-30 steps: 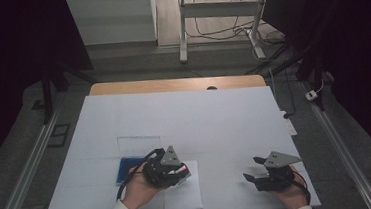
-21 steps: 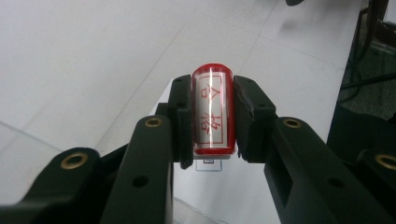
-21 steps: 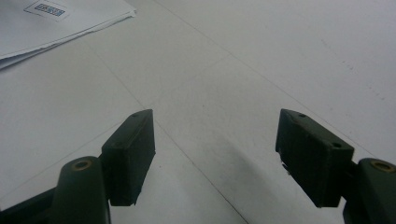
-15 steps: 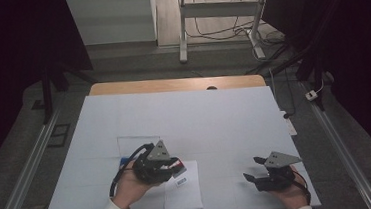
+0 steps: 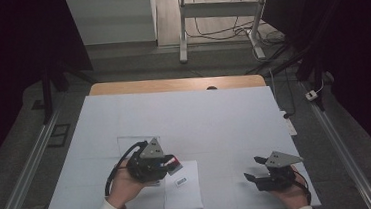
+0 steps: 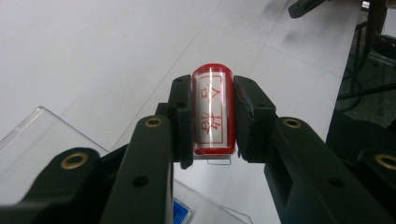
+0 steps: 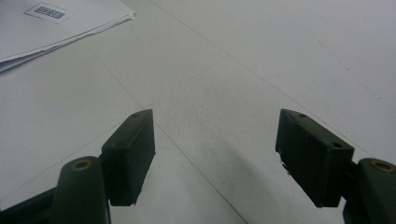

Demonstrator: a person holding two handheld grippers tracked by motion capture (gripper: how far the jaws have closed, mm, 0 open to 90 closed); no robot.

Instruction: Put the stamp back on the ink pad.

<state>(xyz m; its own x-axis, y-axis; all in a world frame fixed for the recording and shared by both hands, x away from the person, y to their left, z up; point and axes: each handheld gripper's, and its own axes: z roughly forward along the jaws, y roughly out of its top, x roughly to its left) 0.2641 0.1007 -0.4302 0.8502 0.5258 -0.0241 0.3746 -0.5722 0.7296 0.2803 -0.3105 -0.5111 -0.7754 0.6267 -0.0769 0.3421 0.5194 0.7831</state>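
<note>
Dim lab, white-covered table (image 5: 214, 117), metal frame legs (image 5: 184, 29) (loose floor cables (image 5: 213, 32))

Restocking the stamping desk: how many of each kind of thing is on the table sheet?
Red stamp, held in the left gripper: 1
Paper stack: 1
Clear plastic case: 1
Blue ink pad: 1
Total: 4

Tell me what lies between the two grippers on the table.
In the high view, a paper stack lies between the left gripper, holding a red stamp, and the right gripper.
</note>
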